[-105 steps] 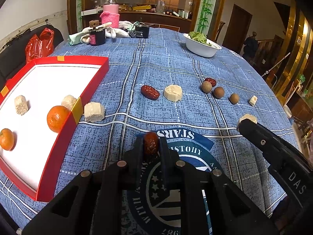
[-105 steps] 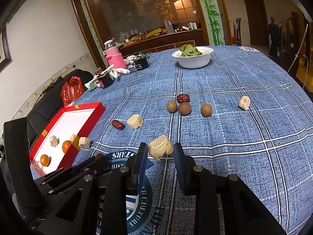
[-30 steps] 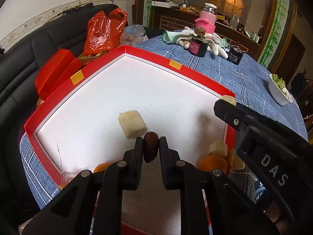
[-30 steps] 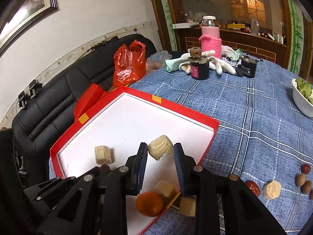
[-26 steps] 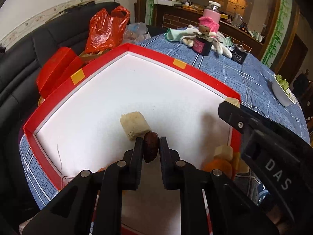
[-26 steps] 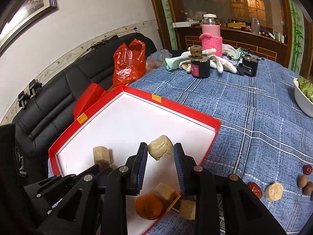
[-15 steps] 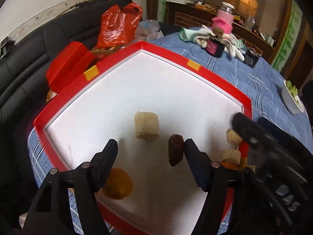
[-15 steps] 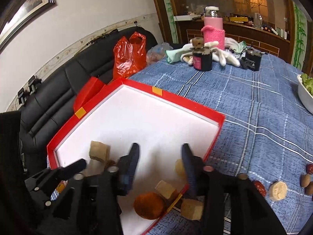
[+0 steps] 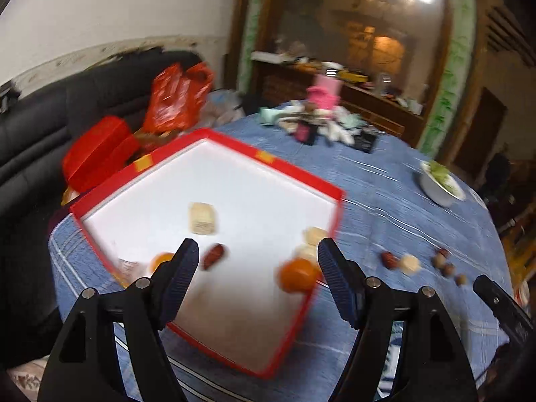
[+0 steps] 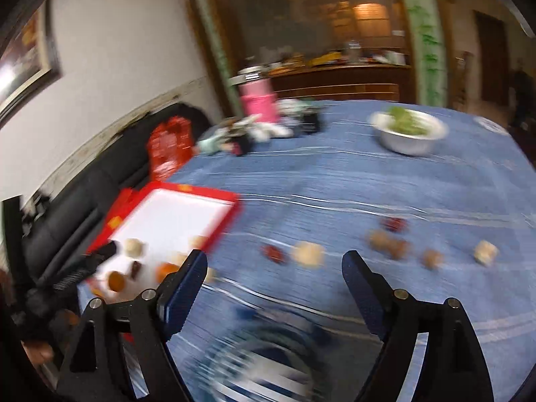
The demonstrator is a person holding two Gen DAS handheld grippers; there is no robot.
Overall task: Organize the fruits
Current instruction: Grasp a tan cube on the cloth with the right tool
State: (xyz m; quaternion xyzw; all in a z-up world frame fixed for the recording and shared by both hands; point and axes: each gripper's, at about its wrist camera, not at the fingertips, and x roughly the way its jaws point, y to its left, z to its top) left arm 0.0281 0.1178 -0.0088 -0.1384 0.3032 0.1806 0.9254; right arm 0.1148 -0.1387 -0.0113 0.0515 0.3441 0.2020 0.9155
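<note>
On the white floor of the red tray (image 9: 303, 171), near its front-left corner, a dark red date (image 9: 214, 256) lies loose, just beside the left finger of the left gripper (image 9: 258, 279). A pale cut block (image 9: 202, 218) sits behind it, toward the tray's middle. A small orange (image 9: 160, 261) rests by the left rim, partly hidden by that finger. A larger orange (image 9: 297, 274) sits at the right rim with two pale chunks (image 9: 310, 243) just behind it; whether the farther one is inside the tray or against its outer wall, cannot tell.

Left gripper's jaws are opening, spread wide over the tray, nothing between them.

Right gripper (image 10: 273, 279) points at the blue plaid cloth of the counter (image 10: 335, 181), well to the right of the tray. Its jaws are opening too, spread and empty. Frame heavily blurred.

Still out on the cloth, right-wrist view: a red date (image 10: 274, 254) touching or just beside a pale chunk (image 10: 308, 254); farther right, another date (image 10: 395, 223), brown round fruits (image 10: 390, 246), one more pale cube (image 10: 485, 252).

At the far side of the counter: a white bowl of greens (image 10: 410, 132), a pink bottle (image 10: 258, 97), and a heap of gloves and small dark items, too blurred to tell apart. Red plastic bag (image 9: 177, 95) on the black sofa (image 9: 30, 134) behind the tray.
</note>
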